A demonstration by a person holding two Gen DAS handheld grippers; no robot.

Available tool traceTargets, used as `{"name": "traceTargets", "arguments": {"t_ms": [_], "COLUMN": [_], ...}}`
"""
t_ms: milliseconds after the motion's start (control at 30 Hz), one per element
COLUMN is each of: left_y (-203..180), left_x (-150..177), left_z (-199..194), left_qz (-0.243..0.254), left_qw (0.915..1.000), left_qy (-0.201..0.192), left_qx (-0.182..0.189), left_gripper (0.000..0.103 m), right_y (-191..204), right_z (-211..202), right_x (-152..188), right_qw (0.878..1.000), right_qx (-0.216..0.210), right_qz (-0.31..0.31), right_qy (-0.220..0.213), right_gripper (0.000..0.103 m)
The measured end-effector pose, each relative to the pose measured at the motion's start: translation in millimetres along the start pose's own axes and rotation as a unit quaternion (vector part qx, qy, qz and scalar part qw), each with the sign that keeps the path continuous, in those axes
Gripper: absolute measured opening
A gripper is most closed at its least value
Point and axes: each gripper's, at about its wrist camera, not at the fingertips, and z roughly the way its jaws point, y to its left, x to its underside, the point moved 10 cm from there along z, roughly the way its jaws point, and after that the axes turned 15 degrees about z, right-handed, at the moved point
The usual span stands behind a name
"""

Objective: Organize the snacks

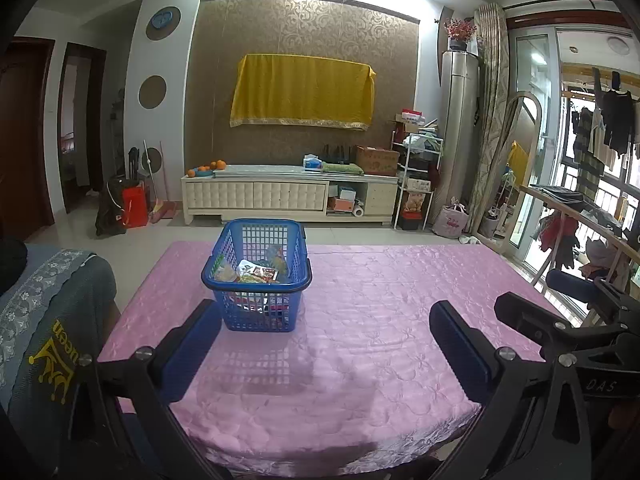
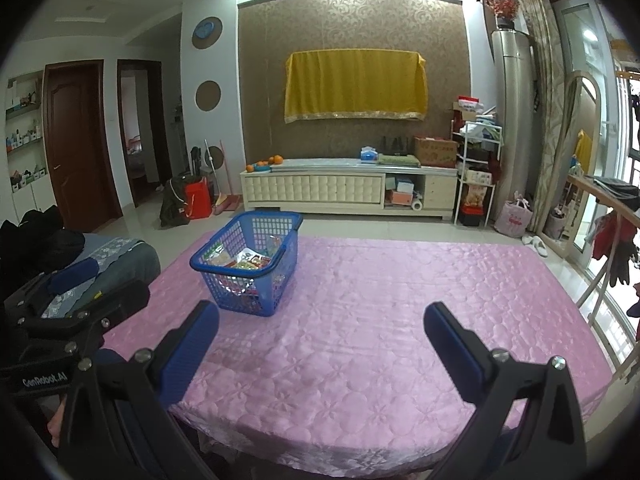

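Pink quilted cloth covers the surface, bare beneath both tools. The left tool and the right tool are each spread wide, gripping nothing. Just ahead of the left tool's left finger stands the blue basket, snack packets inside, its long axis running away. The left tool looks nearer.

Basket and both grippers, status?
Left gripper open, empty. Right gripper open, empty. Blue basket upright on pink tablecloth, snack packets inside. No loose snacks visible on the table; path to basket clear.
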Motion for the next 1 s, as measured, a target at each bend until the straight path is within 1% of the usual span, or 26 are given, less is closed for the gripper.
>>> {"name": "traceTargets", "arguments": {"t_ms": [667,1000], "left_y": [-0.7,-4.3], "left_x": [3.8,4.2], "left_z": [0.0,-1.7], "left_qz": [-0.003,0.005], "left_qw": [1.0,1.0], "left_qy": [0.004,0.004], "left_qx": [0.006,0.004], "left_gripper": [0.103,0.103], "right_y": [0.4,-2.0], "right_z": [-1.6,1.1], "right_x": [-0.2,3.0], "right_qw": [1.0,1.0], "right_qx": [-0.001,-0.001], "right_qz": [0.0,0.003], "right_qy": [0.0,0.006], "right_gripper": [0.103,0.103]}}
